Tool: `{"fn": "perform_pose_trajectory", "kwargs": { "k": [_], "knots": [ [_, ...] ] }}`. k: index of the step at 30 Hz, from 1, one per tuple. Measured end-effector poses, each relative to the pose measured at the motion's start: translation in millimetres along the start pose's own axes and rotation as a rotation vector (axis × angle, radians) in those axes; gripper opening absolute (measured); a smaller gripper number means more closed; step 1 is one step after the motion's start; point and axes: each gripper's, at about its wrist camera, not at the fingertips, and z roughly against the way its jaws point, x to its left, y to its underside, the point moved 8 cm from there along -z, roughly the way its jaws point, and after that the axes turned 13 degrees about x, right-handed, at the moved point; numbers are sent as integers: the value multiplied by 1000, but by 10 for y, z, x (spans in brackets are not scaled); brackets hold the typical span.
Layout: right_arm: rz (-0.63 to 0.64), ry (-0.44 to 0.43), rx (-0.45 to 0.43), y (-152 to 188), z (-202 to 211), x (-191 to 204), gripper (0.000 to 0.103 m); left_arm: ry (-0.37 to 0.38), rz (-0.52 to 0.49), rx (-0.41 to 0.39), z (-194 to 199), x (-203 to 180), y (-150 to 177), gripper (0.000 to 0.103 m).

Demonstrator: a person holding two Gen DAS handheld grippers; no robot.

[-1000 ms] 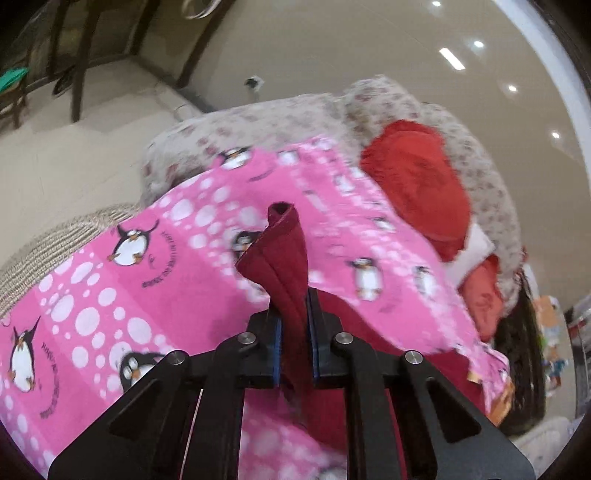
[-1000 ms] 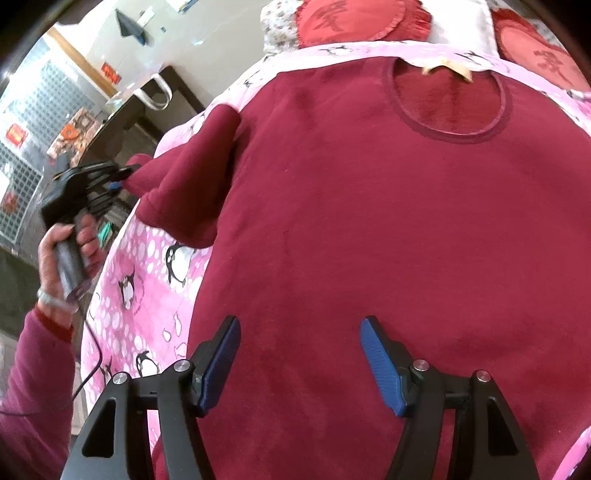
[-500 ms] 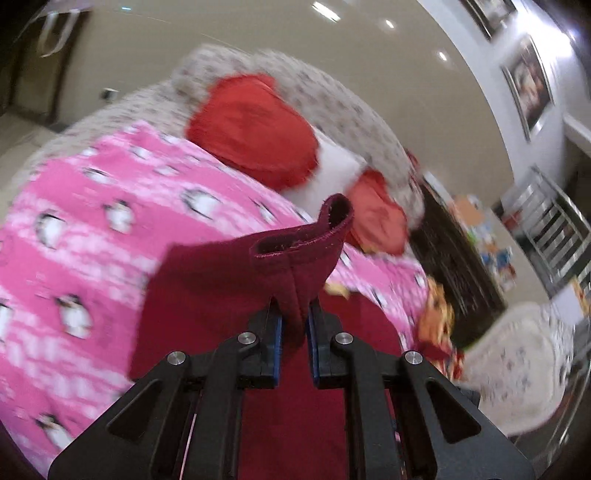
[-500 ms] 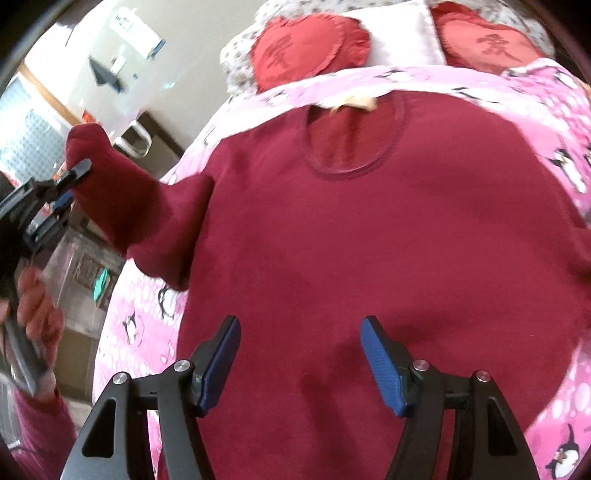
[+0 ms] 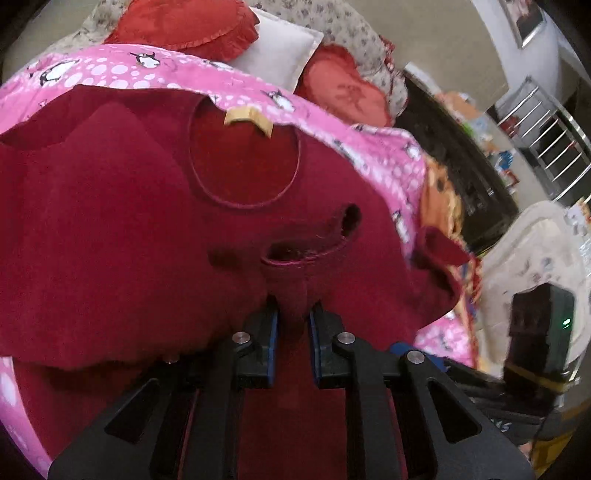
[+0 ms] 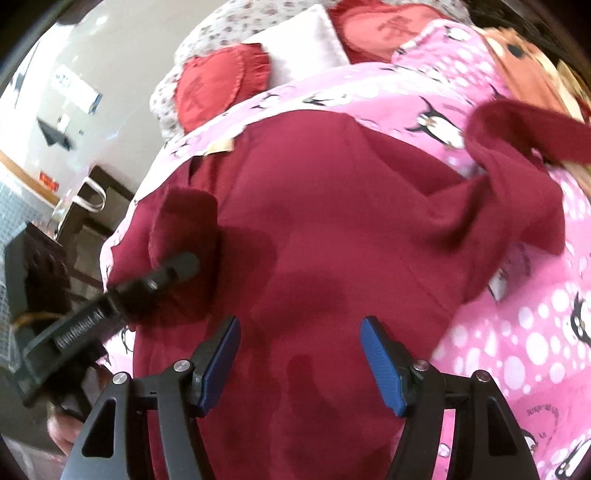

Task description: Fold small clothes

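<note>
A dark red sweater lies front up on a pink penguin blanket, its round neckline and tan label at the far end. My left gripper pinches the cuff of one sleeve, which is drawn in over the chest. Its jaws are opening, with the cloth still filling the gap between the pads. From the right wrist view the same cuff hangs at the left gripper. My right gripper hovers open over the sweater's lower body, holding nothing. The other sleeve sprawls out to the right.
Red cushions and a white pillow rest at the head of the blanket. A dark cabinet and a metal rack stand beyond the right edge. Pink blanket shows bare right of the sweater.
My left gripper has swung the sleeve from out beyond the sweater's side in over its chest. The right gripper has shifted and rolled a little, its jaws staying wide.
</note>
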Motion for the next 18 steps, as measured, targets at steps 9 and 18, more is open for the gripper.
{"fn": "perform_pose_trajectory", "kwargs": {
  "k": [9,18],
  "knots": [
    [33,-17,-14,-41,-22,88,68,-78,-21,-155,814,260,331,50],
    [108,60,-33,-299,-211,261,70,-206,242,-186,990,1319,675,58]
  ]
}}
